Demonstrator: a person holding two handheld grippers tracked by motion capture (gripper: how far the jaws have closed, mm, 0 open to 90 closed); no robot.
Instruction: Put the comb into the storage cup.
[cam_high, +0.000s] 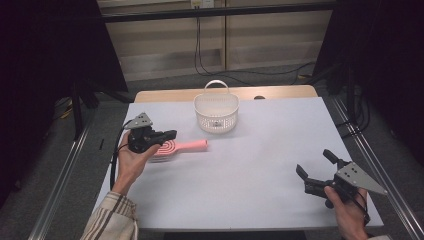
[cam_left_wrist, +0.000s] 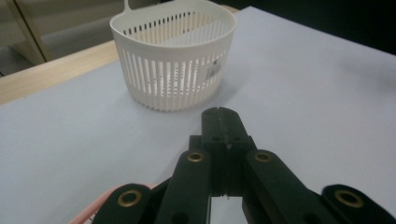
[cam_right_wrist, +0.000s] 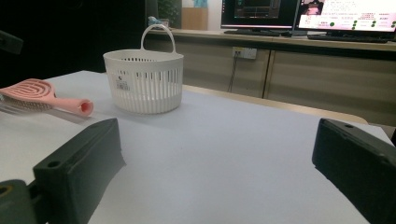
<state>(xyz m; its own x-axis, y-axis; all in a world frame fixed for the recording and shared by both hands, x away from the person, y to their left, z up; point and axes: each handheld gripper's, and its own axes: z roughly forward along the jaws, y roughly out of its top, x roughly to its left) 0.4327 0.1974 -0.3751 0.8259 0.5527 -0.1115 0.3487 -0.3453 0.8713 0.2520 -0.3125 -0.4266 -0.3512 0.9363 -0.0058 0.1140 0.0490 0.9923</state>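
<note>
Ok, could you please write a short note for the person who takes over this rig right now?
Left hand-held gripper: shut, nothing between its jaws, just over the head of the pink hairbrush.
Right hand-held gripper: open, empty, low near the right front of the table.
The pink hairbrush lies flat on the table, near the white basket but apart from it.
Done: nothing placed yet.
Left: probably reopen, grip the hairbrush and put it in the basket.

A white sheet (cam_high: 260, 160) covers the wooden table (cam_high: 280, 92). Black cables (cam_high: 210, 65) trail across the grey floor beyond it. Metal rails (cam_high: 60, 175) run along both sides. In the right gripper view, lit monitors (cam_right_wrist: 303, 14) stand on a long counter (cam_right_wrist: 280, 39).
</note>
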